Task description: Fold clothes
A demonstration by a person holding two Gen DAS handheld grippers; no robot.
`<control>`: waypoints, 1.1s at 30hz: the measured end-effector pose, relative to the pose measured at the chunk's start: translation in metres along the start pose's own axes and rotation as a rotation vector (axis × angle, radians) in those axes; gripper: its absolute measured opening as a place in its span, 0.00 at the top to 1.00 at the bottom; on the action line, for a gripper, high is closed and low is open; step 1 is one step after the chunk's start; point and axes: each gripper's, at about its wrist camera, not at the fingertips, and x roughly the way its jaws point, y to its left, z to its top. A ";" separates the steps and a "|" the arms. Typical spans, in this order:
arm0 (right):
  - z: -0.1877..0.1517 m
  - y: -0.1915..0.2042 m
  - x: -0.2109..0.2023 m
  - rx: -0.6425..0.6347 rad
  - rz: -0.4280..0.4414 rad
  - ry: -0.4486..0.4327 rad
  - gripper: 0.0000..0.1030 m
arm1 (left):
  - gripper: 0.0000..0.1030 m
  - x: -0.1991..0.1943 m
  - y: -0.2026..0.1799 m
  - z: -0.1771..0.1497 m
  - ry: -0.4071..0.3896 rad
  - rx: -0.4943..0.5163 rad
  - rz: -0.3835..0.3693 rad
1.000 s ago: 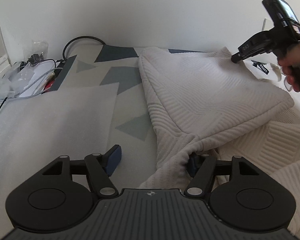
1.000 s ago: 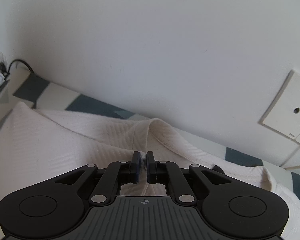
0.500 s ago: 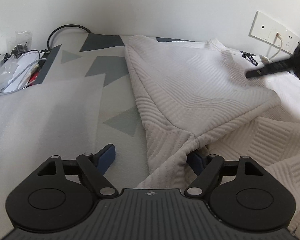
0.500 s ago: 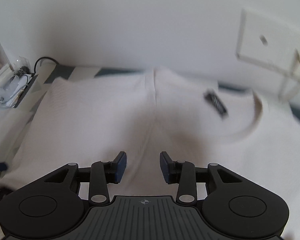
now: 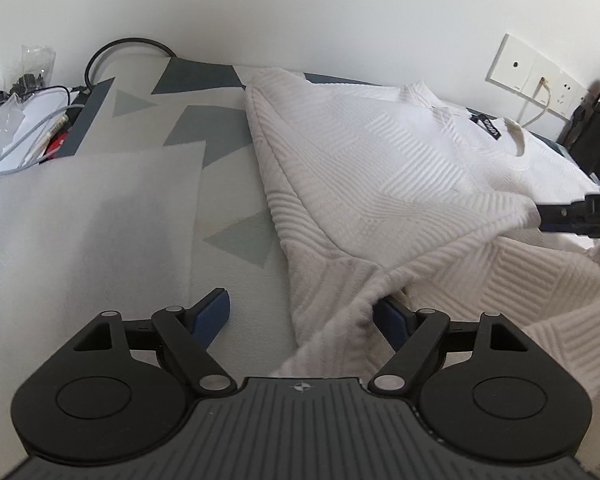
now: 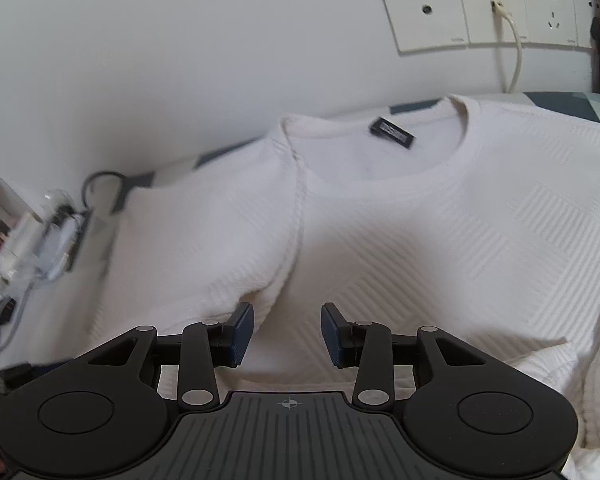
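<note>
Currently, status per item:
left gripper (image 5: 302, 314): jaws spread wide, low over the surface; a bunched fold of the sweater lies between the blue pads (image 5: 210, 314), draped against the right-hand one. Nothing clamped.
right gripper (image 6: 287, 334): jaws parted to a medium gap, hovering over the chest of the sweater, nothing between the pads. In the left wrist view its black tip (image 5: 580, 216) sits at the folded sleeve edge; cannot tell if it touches.
white sweater (image 6: 440, 232): textured knit, spread on the patterned cover (image 5: 148, 116), collar toward the wall. One sleeve is folded across the body, and the lower part lies rumpled near the left gripper.
neck label (image 6: 392, 133): black, inside the collar, facing up.
grey sheet (image 5: 84, 232): lies flat just beside the sweater, on the cover.
clutter tray (image 6: 8, 232): at the far edge by the wall, holds clear bags and cables; contents too blurred to name further.
black cable (image 5: 128, 46): loops against the wall above the cover.
wall sockets (image 6: 492, 8): row of white plates, one with a white cord (image 6: 514, 48) plugged in, hanging toward the collar.
</note>
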 end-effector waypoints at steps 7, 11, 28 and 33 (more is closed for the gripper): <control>-0.015 0.019 -0.004 -0.055 0.037 0.093 0.65 | 0.23 -0.007 0.004 -0.004 -0.001 -0.003 -0.017; -0.020 0.035 -0.011 -0.116 0.098 0.104 0.39 | 0.23 -0.009 0.007 -0.003 -0.019 -0.028 -0.031; -0.084 0.060 -0.046 -0.295 0.185 0.469 0.89 | 0.23 -0.010 0.006 -0.011 -0.050 0.033 0.156; -0.073 0.056 -0.058 -0.231 0.178 0.429 0.71 | 0.23 -0.017 -0.002 -0.027 -0.086 0.127 0.292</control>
